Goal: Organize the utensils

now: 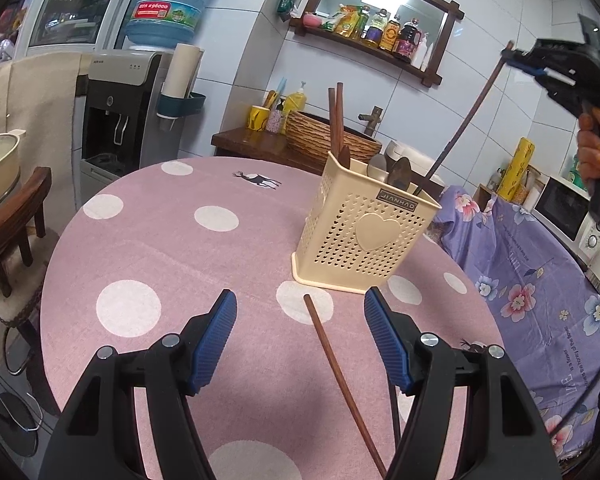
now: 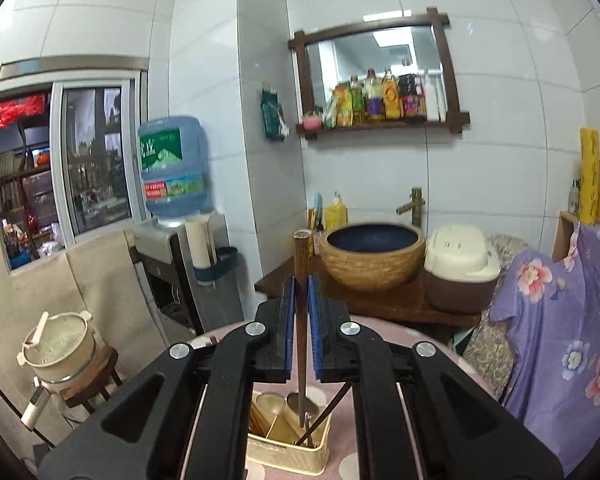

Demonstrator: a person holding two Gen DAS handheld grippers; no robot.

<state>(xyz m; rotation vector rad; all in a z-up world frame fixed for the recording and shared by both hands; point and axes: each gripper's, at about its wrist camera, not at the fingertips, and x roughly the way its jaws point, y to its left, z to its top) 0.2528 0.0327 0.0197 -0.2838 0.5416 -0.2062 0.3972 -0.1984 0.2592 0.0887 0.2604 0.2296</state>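
A cream perforated utensil holder [image 1: 360, 232] stands on the pink polka-dot table [image 1: 160, 248], with spoons and chopsticks in it. My right gripper [image 1: 514, 56] is high at the upper right, shut on a long brown chopstick [image 1: 468, 116] whose lower tip dips into the holder. In the right wrist view the chopstick [image 2: 301, 292] stands pinched between the blue pads of the right gripper [image 2: 301, 284], above the holder [image 2: 288, 452]. My left gripper [image 1: 300, 304] hovers open over the table's near side, and a loose brown chopstick [image 1: 340, 376] lies on the cloth between its fingers, untouched.
A wooden counter [image 1: 256, 144] with a woven basin [image 1: 320, 136], soap bottle and cups sits behind the table. A water dispenser [image 1: 120, 108] stands at the back left. Purple floral cloth [image 1: 532, 280] covers furniture at right, with a microwave [image 1: 568, 216]. A pot rests on a stool [image 2: 60, 352].
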